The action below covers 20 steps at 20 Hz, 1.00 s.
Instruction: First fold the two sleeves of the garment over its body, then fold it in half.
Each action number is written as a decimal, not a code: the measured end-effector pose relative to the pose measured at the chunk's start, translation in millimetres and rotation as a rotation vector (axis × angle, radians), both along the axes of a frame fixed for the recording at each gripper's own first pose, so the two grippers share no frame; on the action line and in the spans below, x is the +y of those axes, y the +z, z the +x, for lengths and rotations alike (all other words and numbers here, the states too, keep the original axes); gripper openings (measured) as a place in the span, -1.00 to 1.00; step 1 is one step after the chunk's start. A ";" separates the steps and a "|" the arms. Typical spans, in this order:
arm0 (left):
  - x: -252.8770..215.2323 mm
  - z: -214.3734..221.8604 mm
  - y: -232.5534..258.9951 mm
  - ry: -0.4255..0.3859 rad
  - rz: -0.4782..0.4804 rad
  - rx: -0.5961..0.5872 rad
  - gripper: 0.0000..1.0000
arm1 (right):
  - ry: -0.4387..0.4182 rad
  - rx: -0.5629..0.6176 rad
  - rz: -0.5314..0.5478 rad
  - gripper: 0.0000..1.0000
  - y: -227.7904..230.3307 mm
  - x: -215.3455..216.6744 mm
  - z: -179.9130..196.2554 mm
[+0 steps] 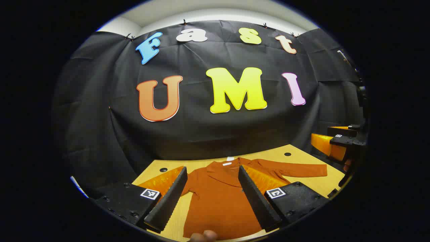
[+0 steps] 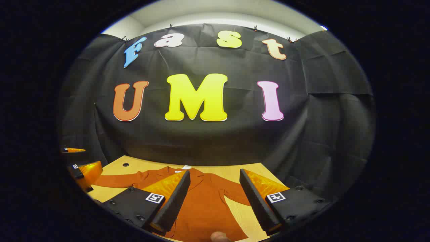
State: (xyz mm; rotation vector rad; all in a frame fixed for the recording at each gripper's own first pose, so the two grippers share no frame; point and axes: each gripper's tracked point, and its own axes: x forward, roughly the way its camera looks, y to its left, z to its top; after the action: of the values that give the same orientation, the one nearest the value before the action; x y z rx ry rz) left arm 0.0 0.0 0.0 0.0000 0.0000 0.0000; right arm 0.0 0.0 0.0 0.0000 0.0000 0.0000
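On the pale wooden table [image 1: 302,153], the rust-orange long-sleeved garment [image 1: 218,198] lies flat, collar far, below both wide-open, empty grippers: left gripper [image 1: 212,198], right gripper [image 2: 215,201].

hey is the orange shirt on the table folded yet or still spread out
Spread out. The orange shirt lies flat on the table, collar toward the wall, with one sleeve stretched sideways off the body. Nothing is folded over it.

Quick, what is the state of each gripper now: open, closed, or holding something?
Left gripper: open, holding nothing, above the orange garment.
Right gripper: open, holding nothing, above the same garment.
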 end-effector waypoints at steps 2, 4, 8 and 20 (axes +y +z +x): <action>-3.0 -0.2 -0.5 -0.010 -0.023 0.004 0.99 | 0.008 -0.001 -0.002 0.89 2.8 5.5 -3.6; -4.0 3.8 3.9 -0.015 -0.006 -0.013 0.99 | 0.016 0.000 0.000 0.89 3.6 9.0 -3.7; -3.0 9.4 7.4 0.005 -0.016 -0.026 0.99 | 0.045 0.007 -0.018 0.89 0.0 13.3 1.9; -15.4 19.2 9.8 0.052 -0.029 -0.028 0.99 | 0.091 -0.001 -0.040 0.89 4.9 -3.6 13.5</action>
State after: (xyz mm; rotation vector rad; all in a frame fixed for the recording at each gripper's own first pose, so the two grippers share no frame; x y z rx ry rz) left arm 19.2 -15.4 9.8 -0.0287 -0.0282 0.0522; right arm 13.5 -3.6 4.9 -0.0396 -0.0011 0.0907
